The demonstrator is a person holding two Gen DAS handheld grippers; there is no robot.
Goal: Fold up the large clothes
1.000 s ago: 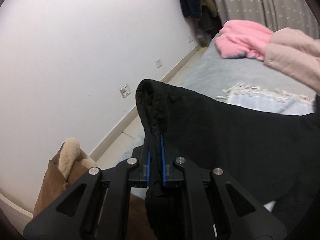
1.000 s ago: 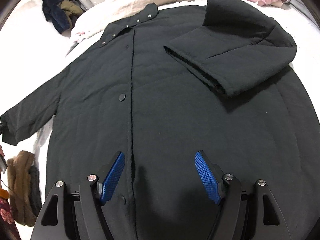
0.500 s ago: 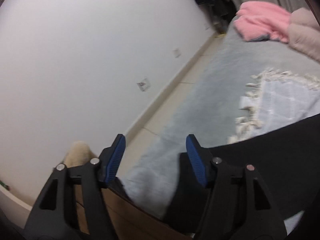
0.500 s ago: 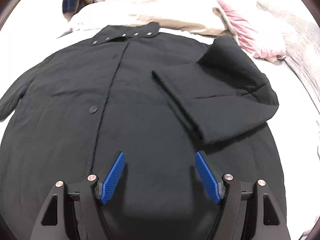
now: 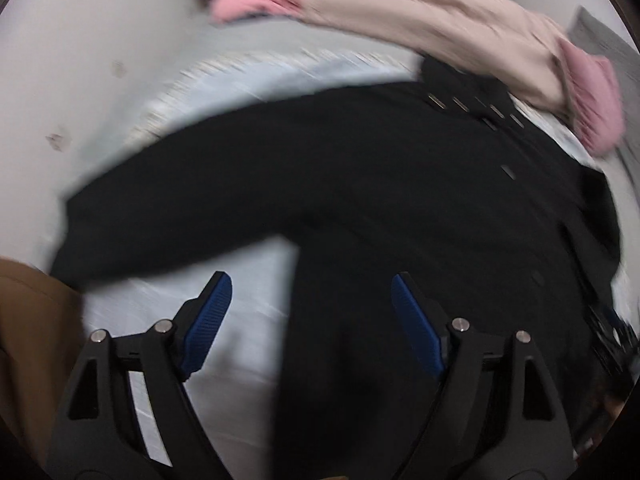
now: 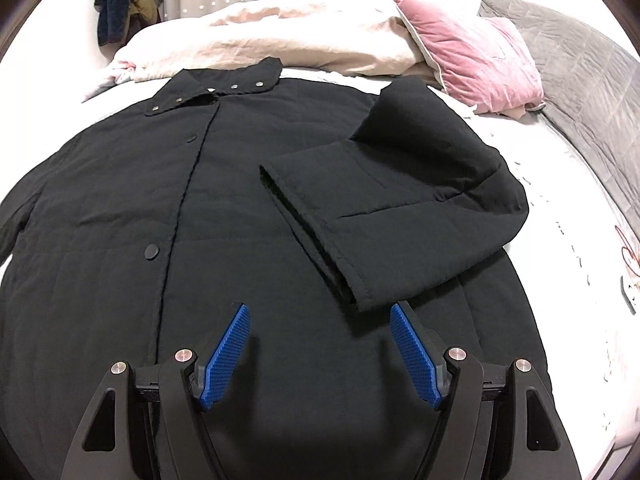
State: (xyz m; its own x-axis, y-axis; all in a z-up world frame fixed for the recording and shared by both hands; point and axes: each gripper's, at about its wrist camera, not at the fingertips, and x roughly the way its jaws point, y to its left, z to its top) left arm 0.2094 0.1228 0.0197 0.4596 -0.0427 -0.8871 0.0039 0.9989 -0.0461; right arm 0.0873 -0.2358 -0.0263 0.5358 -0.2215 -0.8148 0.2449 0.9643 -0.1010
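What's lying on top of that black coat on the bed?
One sleeve is folded across the black coat, its cuff near the right gripper. What lies beneath the coat's middle is covered; only the white bedding shows around it.

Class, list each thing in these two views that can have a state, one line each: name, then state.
Coat: spread flat on the bed, front up, buttoned.
Right sleeve: folded across the chest.
Left sleeve: stretched out to the side, unfolded.
Left gripper: open, nothing between the pads; jaws have just been opening.
Right gripper: open, empty, above the coat.
Duvet: bunched at the far edge.
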